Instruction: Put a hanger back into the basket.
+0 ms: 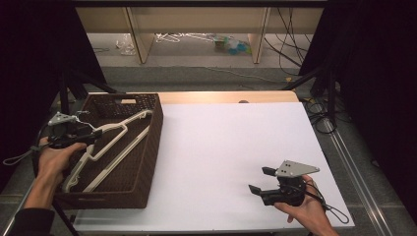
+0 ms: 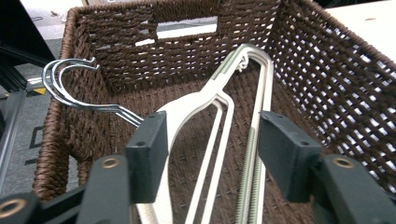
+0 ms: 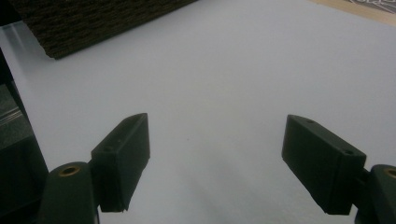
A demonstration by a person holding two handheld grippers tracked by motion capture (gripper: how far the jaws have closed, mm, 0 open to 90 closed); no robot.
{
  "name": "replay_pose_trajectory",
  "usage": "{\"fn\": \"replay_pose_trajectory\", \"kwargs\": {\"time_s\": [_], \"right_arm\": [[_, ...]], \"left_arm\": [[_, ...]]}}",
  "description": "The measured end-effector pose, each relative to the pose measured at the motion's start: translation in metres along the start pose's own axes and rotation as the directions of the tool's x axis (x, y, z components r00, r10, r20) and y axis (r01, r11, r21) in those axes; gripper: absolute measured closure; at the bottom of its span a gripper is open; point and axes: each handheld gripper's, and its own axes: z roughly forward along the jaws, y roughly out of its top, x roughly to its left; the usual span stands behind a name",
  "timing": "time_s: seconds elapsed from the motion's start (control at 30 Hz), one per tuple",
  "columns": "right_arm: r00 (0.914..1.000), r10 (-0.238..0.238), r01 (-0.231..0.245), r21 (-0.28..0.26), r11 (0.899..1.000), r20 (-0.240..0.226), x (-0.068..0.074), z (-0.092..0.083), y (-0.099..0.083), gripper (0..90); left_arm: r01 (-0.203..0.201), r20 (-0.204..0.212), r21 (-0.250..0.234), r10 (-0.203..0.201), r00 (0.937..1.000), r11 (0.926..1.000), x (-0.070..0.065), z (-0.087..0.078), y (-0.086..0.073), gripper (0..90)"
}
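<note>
Nearest the person, the right gripper (image 1: 259, 180) hovers over the white table (image 1: 231, 147) with its jaws spread wide, holding nothing. Over on the other side, the left gripper (image 2: 212, 140) is also wide open, straddling the neck of the hangers (image 2: 201, 105) without clamping. They lie in the brown wicker basket (image 1: 147, 147), hooks (image 2: 63, 86) sticking up over its left wall. Looks like two pale plastic hangers stacked, judging by the doubled hooks, though it's hard to be sure. They're probably light, stiff and a bit slick, so the neck just below the hooks seems the best grab point. One basket.
</note>
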Motion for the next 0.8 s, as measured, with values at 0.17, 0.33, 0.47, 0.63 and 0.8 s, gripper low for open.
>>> {"fn": "replay_pose_trajectory", "kwargs": {"time_s": [0.17, 0.33, 0.47, 0.63, 0.8], "right_arm": [[1.0000, 0.003, -0.003, -0.002, 1.000, 0.001, 0.000, 0.000, 0.000, 23.2], [1.0000, 0.002, -0.002, -0.002, 1.000, 0.000, 0.000, 0.000, 0.000, 22.9], [1.0000, 0.001, -0.001, -0.008, 1.000, 0.000, 0.000, 0.000, 0.000, 22.4], [1.0000, 0.008, -0.008, -0.019, 1.000, 0.004, -0.001, 0.000, 0.000, 21.6], [0.9999, 0.015, -0.015, -0.031, 0.999, 0.000, -0.003, 0.000, -0.001, 20.8]], "left_arm": [[-0.024, 0.020, -0.031, 0.024, 0.9995, 0.9992, -0.010, -0.008, 0.004, 37.1], [-0.048, 0.039, -0.079, 0.051, 0.9979, 0.9957, -0.026, -0.024, 0.010, 32.3], [-0.091, 0.062, -0.107, 0.098, 0.9932, 0.9901, -0.046, -0.035, 0.013, 30.6], [-0.107, 0.122, -0.133, 0.123, 0.9848, 0.9853, -0.080, -0.045, 0.011, 27.6], [-0.120, 0.201, -0.156, 0.150, 0.9680, 0.9805, -0.117, -0.049, 0.006, 23.6]]}}
